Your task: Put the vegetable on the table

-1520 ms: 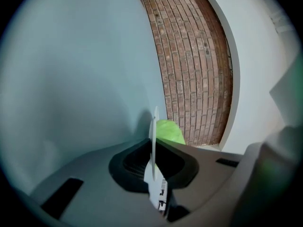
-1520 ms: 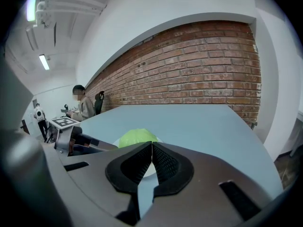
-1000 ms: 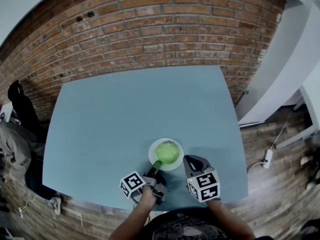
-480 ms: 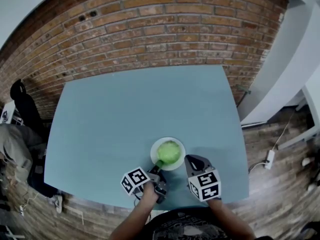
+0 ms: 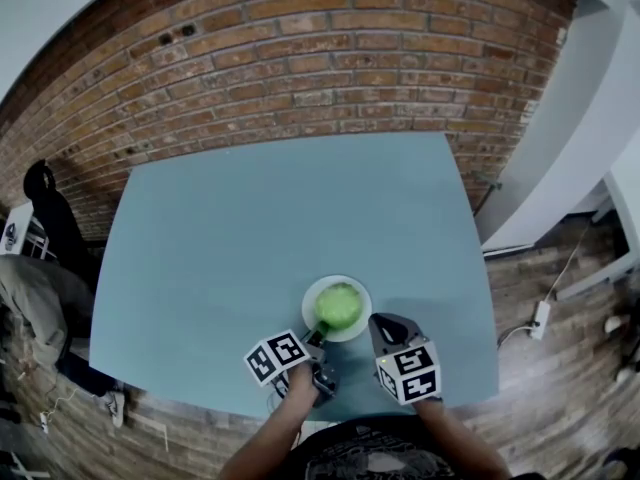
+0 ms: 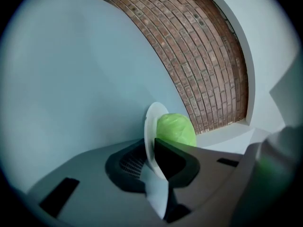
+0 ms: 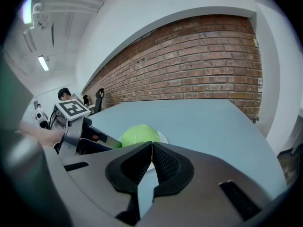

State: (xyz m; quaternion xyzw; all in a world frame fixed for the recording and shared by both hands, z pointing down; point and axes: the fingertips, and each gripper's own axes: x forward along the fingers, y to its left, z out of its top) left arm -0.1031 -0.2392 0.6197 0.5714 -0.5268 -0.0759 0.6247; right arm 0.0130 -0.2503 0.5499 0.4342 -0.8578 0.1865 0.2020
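One vegetable: a round, pale-green head (image 5: pixel 338 306) sits in the middle of a white plate (image 5: pixel 362 308).
Plate: it carries the vegetable and lies flat on the blue-grey surface (image 5: pixel 250 228), close to the near edge.
Left gripper (image 5: pixel 316 335): its jaws are opening, with the plate's near-left rim between them and close to both pads.
Right gripper (image 5: pixel 375 320): its jaws are closed together on nothing, just beside the plate's near-right rim.
In the way: in the left gripper view, the gripper's right jaw covers the lower part of the vegetable. In the right gripper view, the closed jaws cover the plate's near rim.
Around: a brick wall (image 5: pixel 300 48) stands behind the surface's far edge. A white power strip (image 5: pixel 537 315) lies on the wooden floor (image 5: pixel 560 388) to the right. A dark-clad person (image 5: pixel 40 218) is at the far left.
Left gripper view only: the plate appears edge-on, its rim running back between the jaws.
Right gripper view only: the left gripper shows side-on with its marker cube (image 7: pixel 72 109), and ceiling lights (image 7: pixel 43 63) show above.
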